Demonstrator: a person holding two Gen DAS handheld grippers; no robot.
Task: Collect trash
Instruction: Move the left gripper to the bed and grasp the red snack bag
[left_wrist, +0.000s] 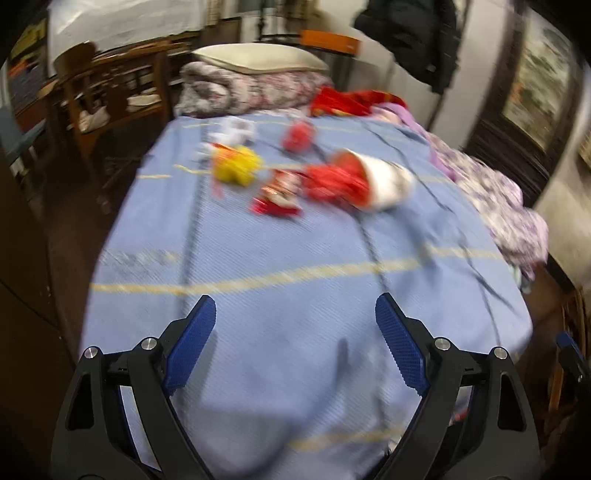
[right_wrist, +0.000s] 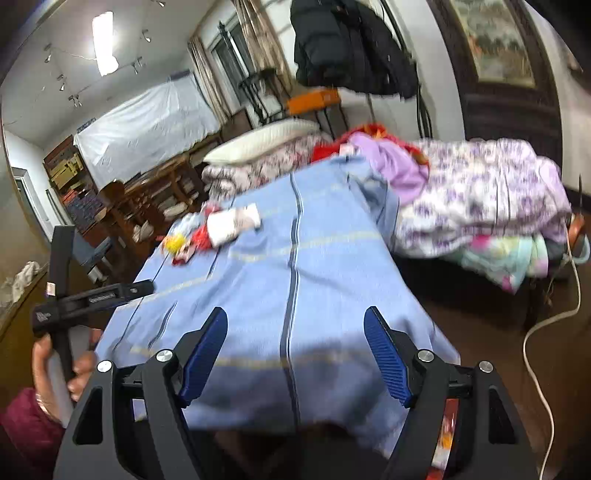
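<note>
Left gripper (left_wrist: 295, 321): jaws wide open, nothing between the blue pads (left_wrist: 190, 345), hovering over the near end of the bed (left_wrist: 258, 258), no contact visible. Left wrist view is motion-blurred, so detail is soft. Trash sits in a cluster mid-bed on the blue striped sheet, well ahead of the left gripper, left to right: white crumpled paper (left_wrist: 236, 131) at the back, yellow wrapper (left_wrist: 236, 168) in front of it, small red wrapper (left_wrist: 297, 134) further back, red-and-white snack packet (left_wrist: 279, 197) lying flat, then a white cup (left_wrist: 373, 177) tipped on its side, mouth facing left, red wrappers (left_wrist: 332, 184) spilling out of it. Any print on the packaging is too blurred to read. Right gripper (right_wrist: 295, 354): jaws also wide open and empty, over the near corner of the bed; in the right wrist view the same trash cluster is far off toward the upper left, white cup (right_wrist: 231, 223) included. Left hand (right_wrist: 59, 365) grips the other gripper's handle at that frame's left edge; white lettering and a small sticker on its black body aren't legible. Purple floral quilt (right_wrist: 480, 195) is piled along the bed's right side.
</note>
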